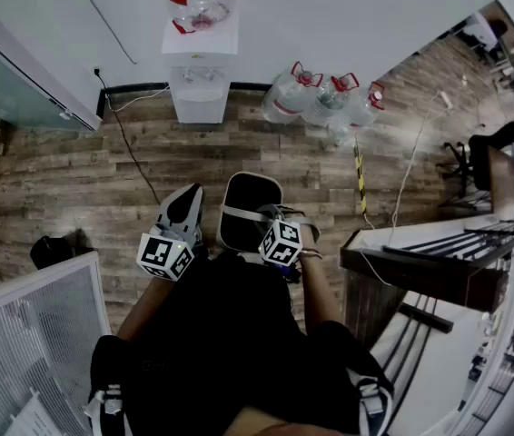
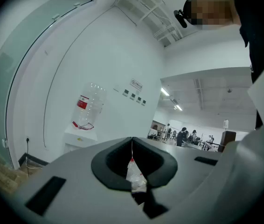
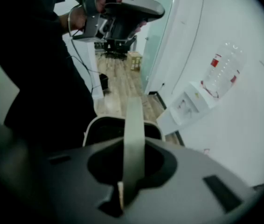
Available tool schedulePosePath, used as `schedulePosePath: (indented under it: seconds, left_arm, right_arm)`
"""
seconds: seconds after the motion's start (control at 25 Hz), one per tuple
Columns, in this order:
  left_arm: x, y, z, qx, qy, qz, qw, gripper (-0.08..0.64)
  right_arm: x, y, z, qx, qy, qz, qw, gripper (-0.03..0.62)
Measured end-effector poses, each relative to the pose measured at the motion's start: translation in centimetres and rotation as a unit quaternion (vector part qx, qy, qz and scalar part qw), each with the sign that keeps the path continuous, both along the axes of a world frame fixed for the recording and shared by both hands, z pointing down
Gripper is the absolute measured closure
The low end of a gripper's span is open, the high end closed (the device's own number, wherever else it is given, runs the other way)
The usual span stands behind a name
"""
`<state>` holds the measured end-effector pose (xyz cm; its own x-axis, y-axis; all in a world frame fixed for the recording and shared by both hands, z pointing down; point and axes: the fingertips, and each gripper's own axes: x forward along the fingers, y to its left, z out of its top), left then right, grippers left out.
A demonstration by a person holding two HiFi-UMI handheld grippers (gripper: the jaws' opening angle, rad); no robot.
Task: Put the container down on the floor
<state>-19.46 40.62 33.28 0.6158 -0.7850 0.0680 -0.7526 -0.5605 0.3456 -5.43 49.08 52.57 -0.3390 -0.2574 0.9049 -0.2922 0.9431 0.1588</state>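
A dark container with a pale rim and a grey strap handle hangs in front of the person over the wooden floor. My right gripper is shut on that handle. In the right gripper view the handle runs up between the jaws of the right gripper, with the container's rim below it. To the left of the container my left gripper is held up, jaws together and holding nothing. The left gripper faces the white wall.
A water dispenser with a bottle on top stands at the far wall. Several water bottles lie on the floor to its right. A dark desk is at the right, a ribbed partition at lower left, and cables cross the floor.
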Motion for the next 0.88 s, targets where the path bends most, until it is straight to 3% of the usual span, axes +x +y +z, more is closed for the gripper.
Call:
schedulePosePath:
  seconds: [0.88]
  left_arm:
    - [1.9,0.5,-0.2,0.002,-0.007,-0.015,0.9999,0.526]
  right_arm:
    - [1.6,0.0,0.5,-0.008,-0.014,-0.02,1.0,0.532]
